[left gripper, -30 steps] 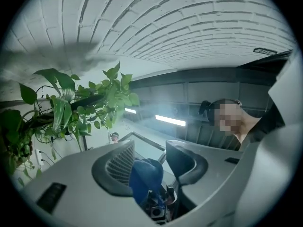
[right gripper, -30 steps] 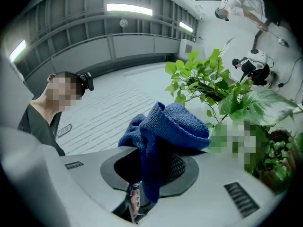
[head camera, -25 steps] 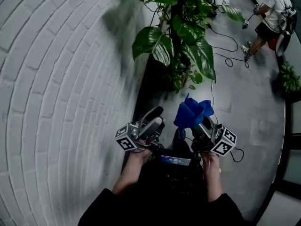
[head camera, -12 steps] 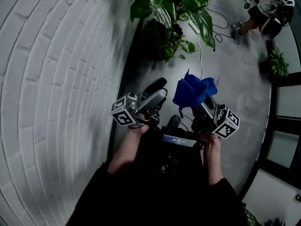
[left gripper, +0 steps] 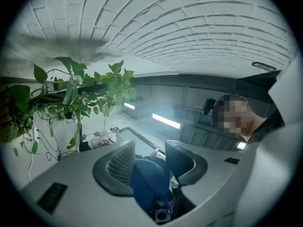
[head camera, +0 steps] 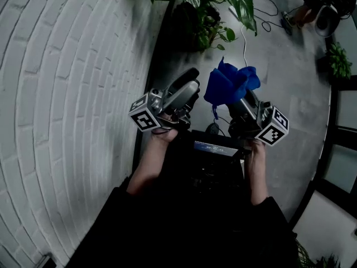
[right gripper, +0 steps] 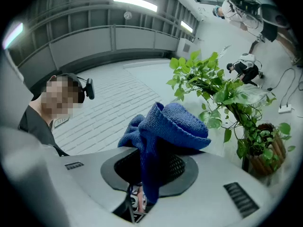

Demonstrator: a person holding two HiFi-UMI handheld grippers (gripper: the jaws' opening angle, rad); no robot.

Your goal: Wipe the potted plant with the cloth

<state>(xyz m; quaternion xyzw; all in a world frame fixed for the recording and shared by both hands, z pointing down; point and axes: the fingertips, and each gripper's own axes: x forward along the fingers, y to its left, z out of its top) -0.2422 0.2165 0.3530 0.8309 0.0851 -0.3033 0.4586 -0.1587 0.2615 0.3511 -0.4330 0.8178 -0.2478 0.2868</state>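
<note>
Cloth [right gripper: 173,119] apparently pinched between right gripper [right gripper: 151,167] jaws

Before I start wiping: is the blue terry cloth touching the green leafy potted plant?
Apart. Head view shows grey floor between blue terry cloth and green potted plant.

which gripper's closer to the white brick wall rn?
Left. The left gripper sits beside the white brick wall; the right gripper, shut on the blue terry cloth, is farther from the wall, out over the grey floor.
</note>
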